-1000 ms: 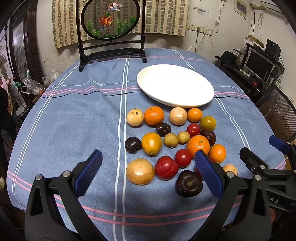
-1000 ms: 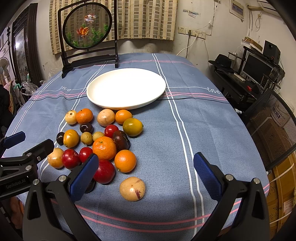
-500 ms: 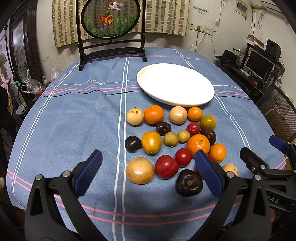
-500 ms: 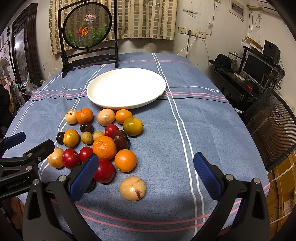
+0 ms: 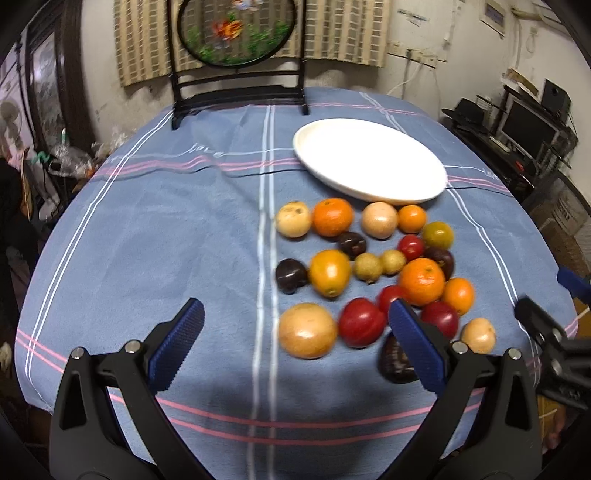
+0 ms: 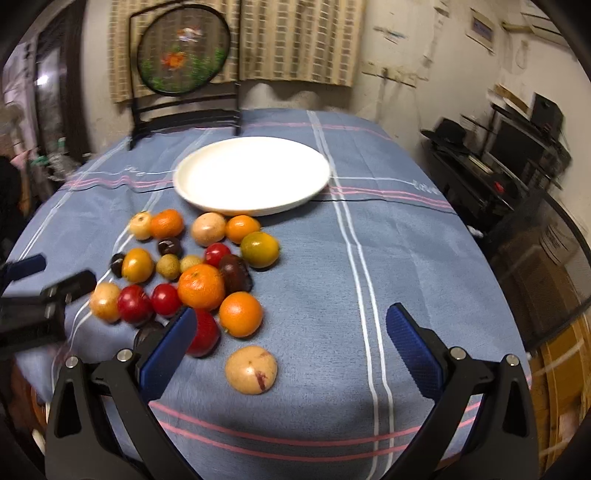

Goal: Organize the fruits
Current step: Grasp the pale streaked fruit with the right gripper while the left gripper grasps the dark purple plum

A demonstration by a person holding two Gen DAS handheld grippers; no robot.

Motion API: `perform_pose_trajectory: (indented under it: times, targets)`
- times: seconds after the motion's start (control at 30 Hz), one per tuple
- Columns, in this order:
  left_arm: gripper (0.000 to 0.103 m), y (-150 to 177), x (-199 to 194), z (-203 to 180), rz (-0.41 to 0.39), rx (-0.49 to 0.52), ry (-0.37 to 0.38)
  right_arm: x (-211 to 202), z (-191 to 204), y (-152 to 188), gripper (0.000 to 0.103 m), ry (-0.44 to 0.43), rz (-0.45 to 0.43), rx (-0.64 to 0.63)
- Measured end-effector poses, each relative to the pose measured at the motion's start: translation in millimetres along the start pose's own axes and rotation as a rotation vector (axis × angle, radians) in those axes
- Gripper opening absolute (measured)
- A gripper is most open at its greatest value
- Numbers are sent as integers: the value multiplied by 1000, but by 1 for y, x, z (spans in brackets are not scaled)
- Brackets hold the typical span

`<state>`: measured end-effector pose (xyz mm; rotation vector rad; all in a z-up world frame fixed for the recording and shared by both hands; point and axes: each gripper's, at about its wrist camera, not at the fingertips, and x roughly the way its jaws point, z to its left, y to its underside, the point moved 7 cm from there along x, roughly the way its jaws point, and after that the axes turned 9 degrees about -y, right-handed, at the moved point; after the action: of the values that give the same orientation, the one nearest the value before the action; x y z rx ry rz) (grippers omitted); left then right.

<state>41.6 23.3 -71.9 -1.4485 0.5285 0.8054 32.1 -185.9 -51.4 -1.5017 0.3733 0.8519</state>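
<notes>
Several fruits lie in a cluster on the blue striped tablecloth: oranges [image 5: 422,281], red plums [image 5: 361,322], dark plums [image 5: 290,275], pale round fruits [image 5: 307,329]. A bare white plate [image 5: 369,160] [image 6: 251,175] sits just behind them. My left gripper [image 5: 295,343] hangs open above the near edge, over the pale fruit and red plum. My right gripper [image 6: 288,345] is open too, with a tan fruit [image 6: 251,369] between its fingers' line and an orange [image 6: 241,314] just ahead. Each gripper shows at the other view's edge.
A round fish-picture screen on a black stand [image 5: 236,33] stands at the table's far edge. A desk with a monitor [image 6: 517,147] and a mesh chair back [image 6: 546,266] are to the right. Clutter lies at the left wall.
Both grippers have shifted; the left view has slid left so the fruit sits further right, and the right view has moved forward and tilted. Both current frames are motion-blurred. No fruit has moved.
</notes>
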Motion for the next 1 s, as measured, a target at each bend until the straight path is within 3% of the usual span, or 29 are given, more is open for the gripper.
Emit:
perform_pose_trajectory:
  times: [0.13, 0.2, 0.4, 0.43, 0.47, 0.5, 0.9, 1.0]
  targets:
    - [101, 9, 4, 19, 16, -26, -15, 0, -4, 24, 96, -33, 23, -39]
    - [101, 14, 5, 23, 26, -28, -9, 7, -5, 38, 74, -69, 70, -32]
    - [101, 25, 11, 24, 59, -3, -7, 38, 10, 51, 68, -157, 129, -34]
    - [101, 26, 11, 23, 63, 1, -5, 44, 12, 52, 62, -162, 136, -38]
    - [101, 28, 11, 22, 64, 5, -4, 48, 13, 53, 44, -163, 143, -42]
    - [101, 29, 11, 21, 65, 14, 1, 53, 13, 54, 42, -167, 148, -35]
    - [101, 37, 26, 10, 100, 75, 48, 46, 5, 55, 42, -218, 147, 38]
    - [100, 37, 17, 1, 93, 82, 112, 45, 4, 55, 42, -218, 148, 38]
